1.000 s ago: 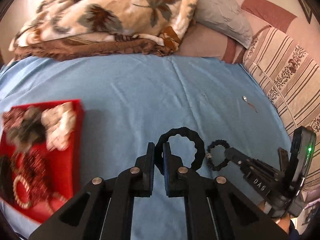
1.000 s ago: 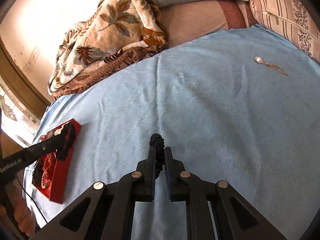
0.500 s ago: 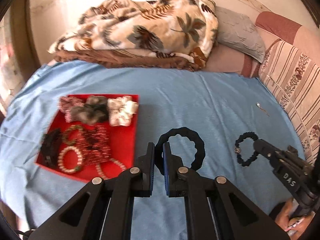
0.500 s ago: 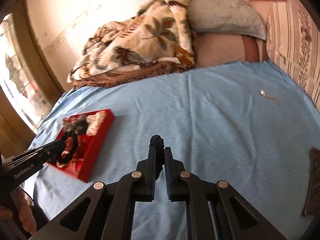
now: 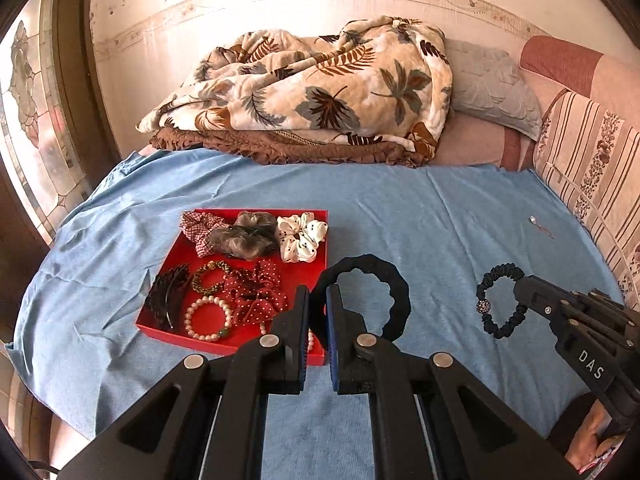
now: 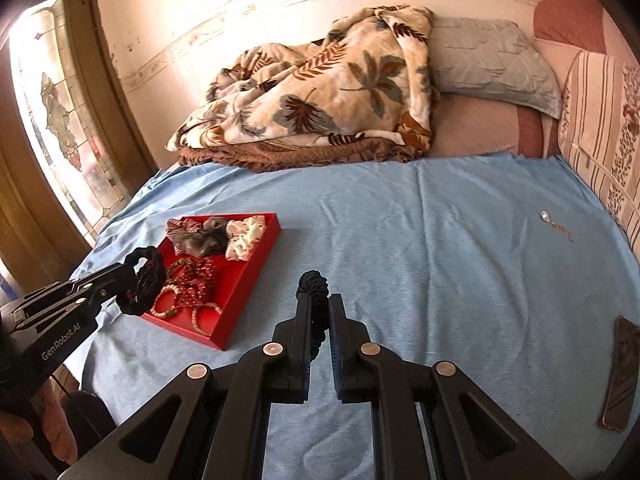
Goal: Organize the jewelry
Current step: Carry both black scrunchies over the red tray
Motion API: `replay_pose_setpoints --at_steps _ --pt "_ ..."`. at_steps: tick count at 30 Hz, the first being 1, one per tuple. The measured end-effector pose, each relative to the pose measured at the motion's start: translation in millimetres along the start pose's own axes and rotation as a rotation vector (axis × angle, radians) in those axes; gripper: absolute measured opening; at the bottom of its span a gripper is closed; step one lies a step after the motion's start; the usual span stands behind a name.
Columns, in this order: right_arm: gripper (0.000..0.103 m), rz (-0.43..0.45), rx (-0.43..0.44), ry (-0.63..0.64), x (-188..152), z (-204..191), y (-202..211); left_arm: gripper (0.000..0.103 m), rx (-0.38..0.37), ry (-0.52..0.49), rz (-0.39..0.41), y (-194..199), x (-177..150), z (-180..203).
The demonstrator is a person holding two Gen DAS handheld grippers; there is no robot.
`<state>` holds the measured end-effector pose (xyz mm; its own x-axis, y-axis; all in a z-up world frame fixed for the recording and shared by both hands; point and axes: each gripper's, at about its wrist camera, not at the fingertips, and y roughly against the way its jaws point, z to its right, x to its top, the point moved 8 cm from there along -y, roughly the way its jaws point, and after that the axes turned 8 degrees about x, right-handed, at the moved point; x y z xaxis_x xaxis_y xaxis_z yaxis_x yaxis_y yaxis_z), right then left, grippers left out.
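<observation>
My left gripper [image 5: 318, 300] is shut on a wide black fabric hair band [image 5: 394, 284], held in the air just right of the red tray [image 5: 320, 216]. In the right wrist view that gripper [image 6: 130, 276] hangs over the tray's near left corner with the band [image 6: 146, 280]. A thin black ruffled band with a sparkly bead [image 5: 496, 300] is pinched in my right gripper [image 5: 520, 282], off to the right above the blue sheet. From its own camera my right gripper [image 6: 318, 300] shows the band [image 6: 314, 280] edge-on. The red tray [image 6: 264, 240] holds scrunchies, bead bracelets and a dark clip.
A small silver pendant [image 5: 538, 224] lies on the blue sheet [image 5: 420, 216] near the striped cushion [image 5: 592, 168]. A phone-like flat object [image 6: 620, 372] rests at the right edge. A leaf-print blanket [image 5: 320, 92] and pillow [image 5: 488, 80] are piled at the back. A stained-glass door [image 6: 60, 120] stands left.
Both grippers have risen and pulled back with their bands still held. The red tray has come fully into the left wrist view, and more wall and blanket show in both views.
</observation>
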<state>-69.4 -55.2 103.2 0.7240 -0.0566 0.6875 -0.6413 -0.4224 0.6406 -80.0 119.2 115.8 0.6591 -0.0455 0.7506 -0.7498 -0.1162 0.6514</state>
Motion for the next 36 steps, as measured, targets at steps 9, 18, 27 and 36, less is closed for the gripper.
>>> replay_pose_setpoints --at_steps 9,18,27,36 --pt "0.009 -0.005 0.007 0.036 0 -24 4 0.008 -0.004 0.031 0.004 9 -5 -14" --pt "0.01 -0.019 0.008 0.064 4 -41 -1 0.008 -0.012 0.07 -0.013 7 -12 -31" --pt "0.009 -0.04 0.02 0.13 7 -68 -11 0.008 0.012 0.205 -0.017 1 -11 -95" --pt "0.009 -0.07 0.07 0.172 16 -102 -34 0.008 0.03 0.395 -0.052 -15 -22 -175"
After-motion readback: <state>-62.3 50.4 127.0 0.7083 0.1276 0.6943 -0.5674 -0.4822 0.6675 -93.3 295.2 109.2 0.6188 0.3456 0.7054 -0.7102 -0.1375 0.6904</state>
